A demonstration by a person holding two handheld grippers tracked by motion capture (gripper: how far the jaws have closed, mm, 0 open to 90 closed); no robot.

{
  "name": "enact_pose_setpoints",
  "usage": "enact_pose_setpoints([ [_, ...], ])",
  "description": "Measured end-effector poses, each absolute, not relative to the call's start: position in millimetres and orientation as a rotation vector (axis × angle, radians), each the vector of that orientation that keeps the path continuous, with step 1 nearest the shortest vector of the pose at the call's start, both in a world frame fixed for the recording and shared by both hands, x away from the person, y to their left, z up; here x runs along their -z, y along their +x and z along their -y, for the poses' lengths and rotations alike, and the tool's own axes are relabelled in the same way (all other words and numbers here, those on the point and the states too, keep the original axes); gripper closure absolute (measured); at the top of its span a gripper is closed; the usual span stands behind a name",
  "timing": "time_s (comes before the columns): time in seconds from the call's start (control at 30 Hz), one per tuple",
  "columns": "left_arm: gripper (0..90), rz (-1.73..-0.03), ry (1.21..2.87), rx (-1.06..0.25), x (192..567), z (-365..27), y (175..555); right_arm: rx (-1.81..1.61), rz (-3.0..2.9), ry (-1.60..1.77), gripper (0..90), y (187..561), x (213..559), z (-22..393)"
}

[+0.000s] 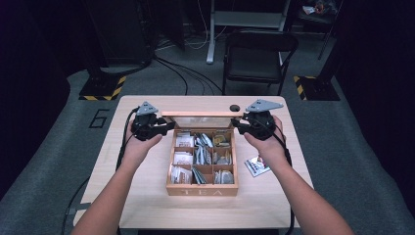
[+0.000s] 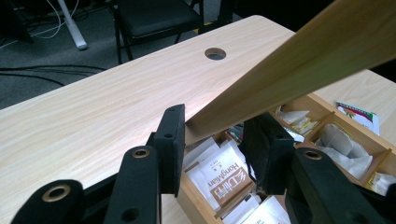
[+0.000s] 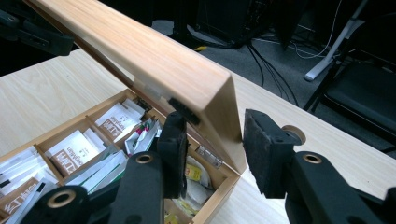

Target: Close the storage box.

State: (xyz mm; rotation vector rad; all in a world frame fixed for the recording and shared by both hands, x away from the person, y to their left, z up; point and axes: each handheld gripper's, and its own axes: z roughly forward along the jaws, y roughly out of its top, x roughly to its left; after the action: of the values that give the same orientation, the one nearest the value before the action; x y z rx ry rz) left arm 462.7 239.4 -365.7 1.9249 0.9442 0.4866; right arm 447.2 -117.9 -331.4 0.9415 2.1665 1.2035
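Table [image 1: 147,205]: light wood grain, with a round cable hole [image 1: 235,107] near the far edge.

Tea box [image 1: 201,190]: wooden, marked TEA on its front wall, standing at the table's middle. Nine compartments, all holding tea bags [image 1: 183,157] and sachets.

Lid [image 1: 202,114]: hinged at the back, raised to about upright, so the box stands fully open. Judged stage: either the opening is nearly finished or the closing has not yet begun; the lid is not free of the grippers.

Left gripper [image 1: 169,126]: at the lid's left end, jaws spread around the corner; contact cannot be told.

Right gripper [image 1: 236,125]: at the lid's right end, jaws spread, the far pad clear of the wood.

Loose tea packet [image 1: 257,166]: flat on the table right of the box, under the right forearm, not obstructing.

Folding chair [image 1: 259,54]: beyond the table, well apart.
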Motion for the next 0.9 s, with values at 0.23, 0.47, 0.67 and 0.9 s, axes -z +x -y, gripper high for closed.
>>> enact_pose_setpoints([
  [0.23,57.7,-0.905,1.914,-0.490,355.1,-242.8,447.4,-1.204,-2.166,0.929,59.5,439.6,336.1,118.8],
  [0.47,58.2,-0.888,1.929,-0.495,348.6,-242.4,439.4,-1.209,-2.167,0.932,59.1,434.8,339.2,119.3],
  [0.67,58.0,-0.882,1.940,-0.509,346.3,-241.4,432.6,-1.207,-2.172,0.924,58.8,431.4,341.4,119.8],
  [0.9,57.3,-0.870,1.949,-0.504,344.6,-242.1,425.9,-1.205,-2.173,0.914,58.6,427.0,344.5,120.3],
])
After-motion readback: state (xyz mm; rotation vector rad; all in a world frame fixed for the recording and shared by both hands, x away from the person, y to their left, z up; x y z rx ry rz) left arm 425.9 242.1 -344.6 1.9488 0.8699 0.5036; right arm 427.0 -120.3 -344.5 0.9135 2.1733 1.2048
